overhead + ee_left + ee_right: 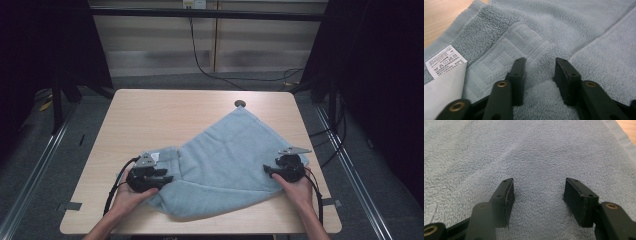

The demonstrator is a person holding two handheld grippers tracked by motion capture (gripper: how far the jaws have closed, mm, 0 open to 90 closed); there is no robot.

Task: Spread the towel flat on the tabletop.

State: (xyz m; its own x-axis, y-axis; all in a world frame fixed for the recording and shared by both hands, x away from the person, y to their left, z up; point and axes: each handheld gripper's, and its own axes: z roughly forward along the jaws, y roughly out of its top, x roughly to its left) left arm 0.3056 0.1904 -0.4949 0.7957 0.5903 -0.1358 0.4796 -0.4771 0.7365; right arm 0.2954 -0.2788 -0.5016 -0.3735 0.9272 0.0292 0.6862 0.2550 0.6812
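- High view: a light blue-grey towel (227,162) lies rumpled and partly folded across the near half of a pale wooden desk (150,115), one corner reaching toward the far edge beside a small round grommet (240,104). The person's left hand (129,196) holds the left tool (167,178) at the towel's near-left edge, pointing right. The right hand (296,189) holds the right tool (266,170) at the towel's right edge, pointing left. A black cable trails from each tool toward the person. Dark curtains flank the desk, and a cable (220,75) runs along the floor beyond it.
- Left gripper view: the left tool (540,68) sits low over the towel (564,30), its two black jaws standing apart with a raised fold of terry cloth between them; whether the pads press on that fold I cannot tell. A woven border band runs beneath the jaws. A white care label (445,61) lies at the left, and bare desk (441,17) shows at the top left corner.
- Right gripper view: the right tool (539,192) is released, its jaws spread wide over flat towel (524,150) with nothing pinched. The towel's hemmed edge and a strip of desk (627,128) show at the top right corner.
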